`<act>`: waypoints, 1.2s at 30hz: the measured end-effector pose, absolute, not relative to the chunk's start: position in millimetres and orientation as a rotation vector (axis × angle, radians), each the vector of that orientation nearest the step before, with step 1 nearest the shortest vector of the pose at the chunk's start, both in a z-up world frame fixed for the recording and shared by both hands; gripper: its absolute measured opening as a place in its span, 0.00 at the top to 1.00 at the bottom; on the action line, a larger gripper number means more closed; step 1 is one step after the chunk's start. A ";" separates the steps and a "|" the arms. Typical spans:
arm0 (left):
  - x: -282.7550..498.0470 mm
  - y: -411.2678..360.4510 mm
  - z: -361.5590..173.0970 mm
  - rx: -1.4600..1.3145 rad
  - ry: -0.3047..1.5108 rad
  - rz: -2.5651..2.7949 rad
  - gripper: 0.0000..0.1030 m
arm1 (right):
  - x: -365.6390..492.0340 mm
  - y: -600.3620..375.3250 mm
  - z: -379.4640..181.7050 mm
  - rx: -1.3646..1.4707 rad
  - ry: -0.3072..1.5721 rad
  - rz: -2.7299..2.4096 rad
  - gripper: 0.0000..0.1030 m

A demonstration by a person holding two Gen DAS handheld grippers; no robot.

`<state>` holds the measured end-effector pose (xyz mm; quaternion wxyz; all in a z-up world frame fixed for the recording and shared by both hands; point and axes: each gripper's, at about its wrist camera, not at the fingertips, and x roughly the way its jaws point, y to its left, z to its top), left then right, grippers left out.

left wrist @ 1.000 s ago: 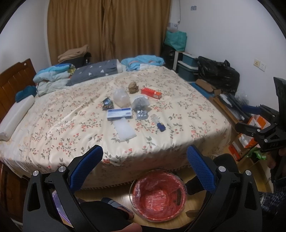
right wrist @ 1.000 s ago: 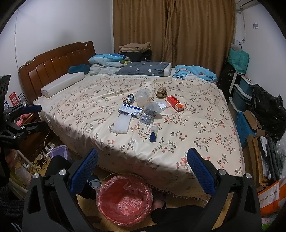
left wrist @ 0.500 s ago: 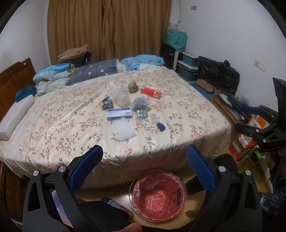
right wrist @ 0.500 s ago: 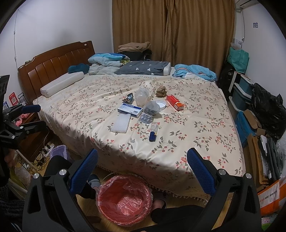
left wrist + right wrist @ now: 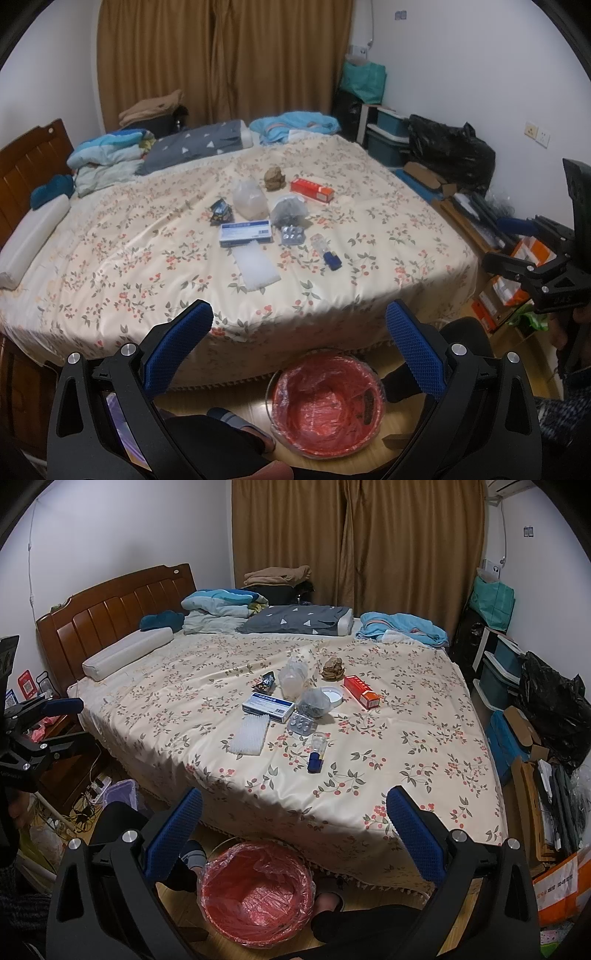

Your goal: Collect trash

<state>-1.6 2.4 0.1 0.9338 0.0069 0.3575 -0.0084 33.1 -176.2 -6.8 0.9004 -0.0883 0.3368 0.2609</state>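
Trash lies in a cluster mid-bed: a blue-and-white box (image 5: 245,232), a white plastic sheet (image 5: 256,266), a blister pack (image 5: 293,235), a small blue-capped bottle (image 5: 327,253), a red box (image 5: 312,190), a clear bag (image 5: 249,199), a grey bag (image 5: 289,211), a dark wrapper (image 5: 221,211) and a brown crumpled lump (image 5: 275,178). On the floor at the bed's foot stands a bin with a red liner (image 5: 327,402). My left gripper (image 5: 299,317) hangs open and empty above the bin. My right gripper (image 5: 295,801) is open and empty too, well short of the bottle (image 5: 317,751).
Pillows and folded bedding (image 5: 221,609) lie along the bed's far edge, by a wooden headboard (image 5: 110,616). Black bags and boxes (image 5: 450,155) crowd the right wall. A person's legs and slippers (image 5: 192,853) are beside the bin (image 5: 255,890).
Both views have crept slightly; the items on the bed and the bin have not moved. Both grippers stay open.
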 end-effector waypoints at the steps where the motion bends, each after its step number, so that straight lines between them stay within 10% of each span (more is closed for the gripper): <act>1: -1.4 2.4 0.1 0.013 0.731 -0.018 0.05 | 33.4 -176.0 -6.8 -0.184 0.698 0.540 0.05; 36: 179.5 59.9 -138.8 -0.137 0.846 0.072 0.05 | 186.1 -136.5 -115.8 -0.137 0.855 0.576 0.05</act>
